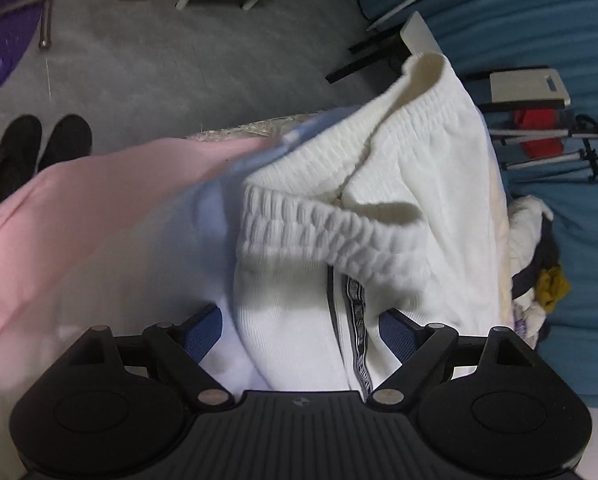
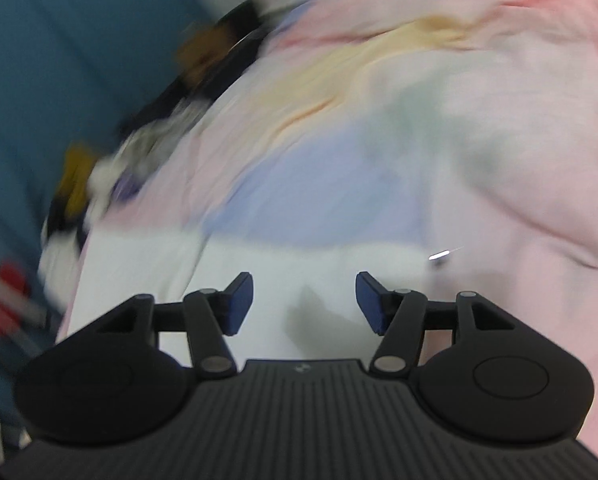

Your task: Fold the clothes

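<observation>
White knit trousers (image 1: 399, 184) with a ribbed elastic waistband (image 1: 299, 220) and a black lettered side stripe (image 1: 357, 320) lie bunched on a pastel pink and blue sheet (image 1: 79, 220). My left gripper (image 1: 299, 328) stands wide, with the trousers' fabric filling the gap between its blue pads (image 1: 205, 330); I see no pinch in the cloth. In the blurred right wrist view my right gripper (image 2: 305, 300) is open just above white cloth (image 2: 299, 264) on the same sheet (image 2: 419, 120). Nothing is between its pads.
A heap of other clothes (image 1: 539, 264), dark, white and mustard, sits at the sheet's edge and also shows as the heap (image 2: 79, 180). Behind it is teal fabric (image 1: 559, 20). Black shoes (image 1: 43, 148) rest on the grey floor, and a tripod (image 1: 559, 144) stands at the right.
</observation>
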Demonstrator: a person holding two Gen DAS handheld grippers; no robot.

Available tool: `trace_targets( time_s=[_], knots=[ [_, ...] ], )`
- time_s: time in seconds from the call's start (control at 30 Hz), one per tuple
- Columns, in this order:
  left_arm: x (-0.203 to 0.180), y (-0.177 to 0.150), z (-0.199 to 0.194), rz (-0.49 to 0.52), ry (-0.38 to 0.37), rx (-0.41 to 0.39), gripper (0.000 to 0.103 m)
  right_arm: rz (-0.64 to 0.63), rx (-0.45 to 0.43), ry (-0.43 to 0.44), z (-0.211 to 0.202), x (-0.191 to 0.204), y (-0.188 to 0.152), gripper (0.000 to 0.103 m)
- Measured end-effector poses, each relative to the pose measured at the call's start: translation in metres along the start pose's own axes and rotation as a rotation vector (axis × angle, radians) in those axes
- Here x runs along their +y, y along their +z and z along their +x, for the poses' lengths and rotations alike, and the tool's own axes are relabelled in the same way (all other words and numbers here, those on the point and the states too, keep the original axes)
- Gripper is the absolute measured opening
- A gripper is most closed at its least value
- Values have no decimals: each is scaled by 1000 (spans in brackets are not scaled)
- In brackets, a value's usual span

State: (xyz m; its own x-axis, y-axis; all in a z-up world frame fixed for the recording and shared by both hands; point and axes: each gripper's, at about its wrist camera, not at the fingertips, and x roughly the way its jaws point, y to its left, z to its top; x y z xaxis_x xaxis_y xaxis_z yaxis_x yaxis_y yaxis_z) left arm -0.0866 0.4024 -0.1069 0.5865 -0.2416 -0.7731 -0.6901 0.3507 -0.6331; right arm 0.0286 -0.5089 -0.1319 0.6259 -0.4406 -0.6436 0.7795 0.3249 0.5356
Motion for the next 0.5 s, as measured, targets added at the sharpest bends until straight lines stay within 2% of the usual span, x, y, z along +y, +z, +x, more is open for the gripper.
trace_targets(
  time_s=[0.13,0.23,0.33,0.37,0.4,0.47,0.5],
  knots=[
    [7,8,4,-16,-46,11,87,112,20,-85,9,-28,6,61],
    [8,8,5,-3,-93,21,86,135,140,-38,32,-33,-3,61],
    [8,5,4,7,-135,24,84,130,206,-31,49,-30,-16,61],
    [9,2,3,3,-147,21,81,127,198,-28,49,-28,-18,60],
    [10,-1,2,-1,-158,19,80,124,182,-25,48,-26,-19,56],
    [11,-5,1,-3,-176,13,74,108,152,-14,44,-21,-20,40],
    [9,-7,1,1,-179,7,69,91,137,-5,41,-18,-20,26]
  ],
)
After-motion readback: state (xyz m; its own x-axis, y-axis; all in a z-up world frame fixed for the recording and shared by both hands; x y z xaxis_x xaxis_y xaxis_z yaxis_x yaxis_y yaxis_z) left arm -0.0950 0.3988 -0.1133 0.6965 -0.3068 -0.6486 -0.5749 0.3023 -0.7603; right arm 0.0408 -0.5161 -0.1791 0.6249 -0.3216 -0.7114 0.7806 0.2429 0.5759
